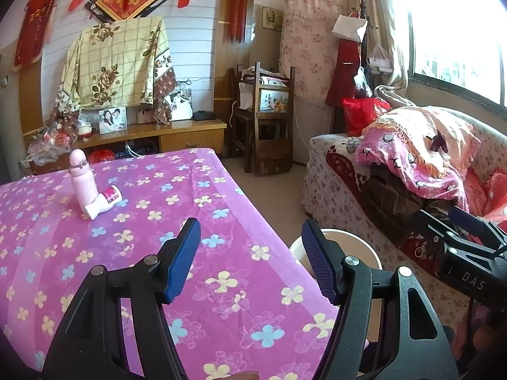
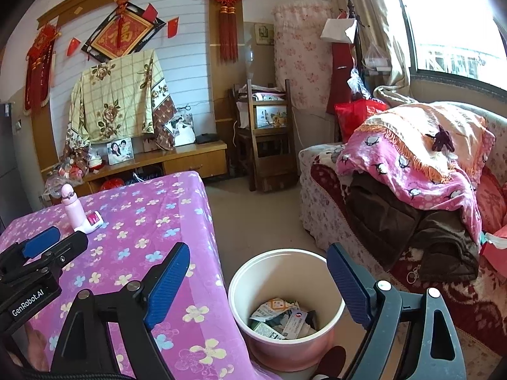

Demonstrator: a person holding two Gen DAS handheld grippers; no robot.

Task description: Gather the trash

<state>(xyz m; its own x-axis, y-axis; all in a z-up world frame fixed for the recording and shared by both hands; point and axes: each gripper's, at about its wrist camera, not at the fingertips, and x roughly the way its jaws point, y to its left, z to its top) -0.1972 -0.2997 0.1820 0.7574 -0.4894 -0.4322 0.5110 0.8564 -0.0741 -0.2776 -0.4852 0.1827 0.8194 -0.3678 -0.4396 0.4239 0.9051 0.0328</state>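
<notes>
From my end the table cover (image 1: 221,196) looks like soft fleecy cloth, matt, printed with flowers. The bin (image 2: 286,272) is smooth plastic with a slight sheen, and the trash (image 2: 282,318) inside reads as crumpled paper and glossy printed wrappers. The pink bottle (image 1: 80,180) looks like smooth plastic, same for the little white tube (image 1: 103,202). Gripper pads (image 1: 187,262) are ribbed blue rubbery stuff on matt black plastic frames with shiny metal pins. The cabinet (image 1: 190,129) is varnished wood.
</notes>
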